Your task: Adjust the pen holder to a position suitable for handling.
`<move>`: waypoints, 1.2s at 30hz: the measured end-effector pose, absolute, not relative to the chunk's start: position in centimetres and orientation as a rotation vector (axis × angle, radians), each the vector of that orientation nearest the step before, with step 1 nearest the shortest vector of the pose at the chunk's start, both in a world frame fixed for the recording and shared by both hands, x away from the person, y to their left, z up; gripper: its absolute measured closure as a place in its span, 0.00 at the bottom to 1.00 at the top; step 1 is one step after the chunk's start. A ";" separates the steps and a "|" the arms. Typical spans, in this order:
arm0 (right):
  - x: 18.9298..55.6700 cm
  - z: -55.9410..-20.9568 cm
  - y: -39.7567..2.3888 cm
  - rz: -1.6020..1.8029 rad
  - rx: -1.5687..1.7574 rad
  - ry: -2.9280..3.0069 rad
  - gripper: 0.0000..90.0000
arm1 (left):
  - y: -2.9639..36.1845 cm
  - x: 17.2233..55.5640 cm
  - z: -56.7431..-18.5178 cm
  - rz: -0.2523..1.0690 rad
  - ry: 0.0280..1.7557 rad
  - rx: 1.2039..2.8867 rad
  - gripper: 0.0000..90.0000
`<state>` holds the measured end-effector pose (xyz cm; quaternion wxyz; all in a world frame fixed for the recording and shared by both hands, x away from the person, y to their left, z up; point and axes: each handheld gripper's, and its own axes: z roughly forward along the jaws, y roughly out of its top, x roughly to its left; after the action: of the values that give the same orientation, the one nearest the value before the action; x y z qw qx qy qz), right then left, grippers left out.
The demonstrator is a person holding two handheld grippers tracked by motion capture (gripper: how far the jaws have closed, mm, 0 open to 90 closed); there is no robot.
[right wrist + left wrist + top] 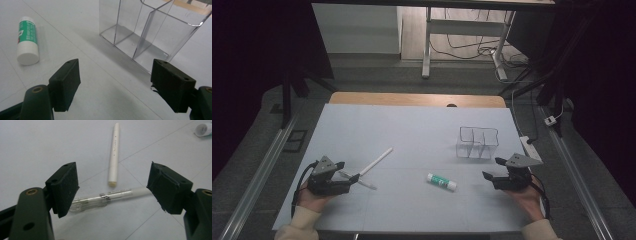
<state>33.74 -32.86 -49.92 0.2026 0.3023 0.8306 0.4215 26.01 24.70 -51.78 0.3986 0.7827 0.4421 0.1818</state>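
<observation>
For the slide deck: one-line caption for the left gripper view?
Open left gripper over a clear pen, white pen lying beyond.

High view overhead, forward-down — gripper views close, perhaps table-level

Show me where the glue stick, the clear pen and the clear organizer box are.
glue stick (442, 181), high view, on the middle of its green label.
clear pen (105, 198), left gripper view, on its transparent barrel.
clear organizer box (155, 30), right gripper view, on its middle divider wall.
</observation>
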 end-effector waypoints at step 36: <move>34.2 -49.5 -32.9 1.148 0.899 2.309 0.28 | 24.7 26.0 -51.9 0.457 1.108 1.989 0.28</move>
<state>34.24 -32.91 -49.47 0.2037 0.3223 0.8278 0.4116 26.00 24.69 -51.86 0.3984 0.7857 0.4375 0.1806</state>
